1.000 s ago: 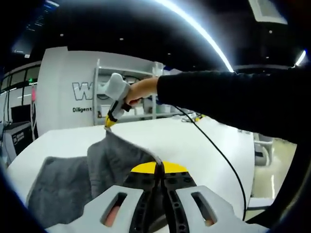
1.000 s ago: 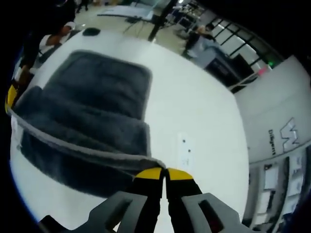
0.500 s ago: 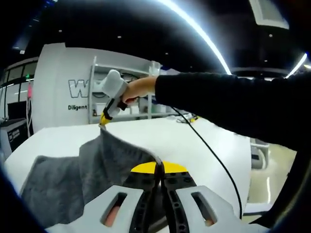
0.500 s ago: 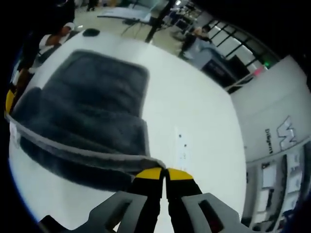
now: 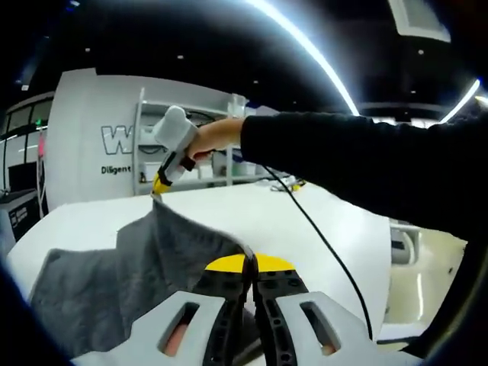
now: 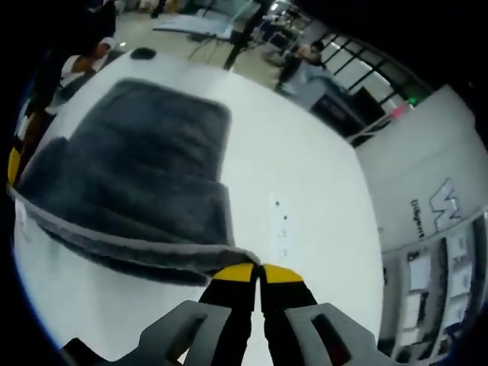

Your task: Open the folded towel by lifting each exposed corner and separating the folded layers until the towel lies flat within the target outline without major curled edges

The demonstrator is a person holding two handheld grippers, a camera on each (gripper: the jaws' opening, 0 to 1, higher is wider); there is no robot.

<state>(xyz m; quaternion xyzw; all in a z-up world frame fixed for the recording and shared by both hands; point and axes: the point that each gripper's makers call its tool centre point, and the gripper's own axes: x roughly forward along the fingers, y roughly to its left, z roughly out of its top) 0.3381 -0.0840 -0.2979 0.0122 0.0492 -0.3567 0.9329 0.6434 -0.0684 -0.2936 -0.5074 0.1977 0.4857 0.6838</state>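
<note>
From my left gripper [image 5: 249, 268] I've got the gray towel [image 5: 114, 282] hem pinched tight, right gripper [image 5: 158, 187] clamping the far corner, edge raised between them; I'd keep it taut and level while peeling. White table [image 5: 259, 221], shelving and a lettered wall behind. From my right gripper [image 6: 255, 272], same hem clamped, towel [image 6: 145, 168] sagging over the table [image 6: 305, 191], open office floor beyond.

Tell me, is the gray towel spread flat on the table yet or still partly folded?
Still partly folded. The towel has one layer lifted off the table, its edge stretched between the left gripper and right gripper, both shut on it.
</note>
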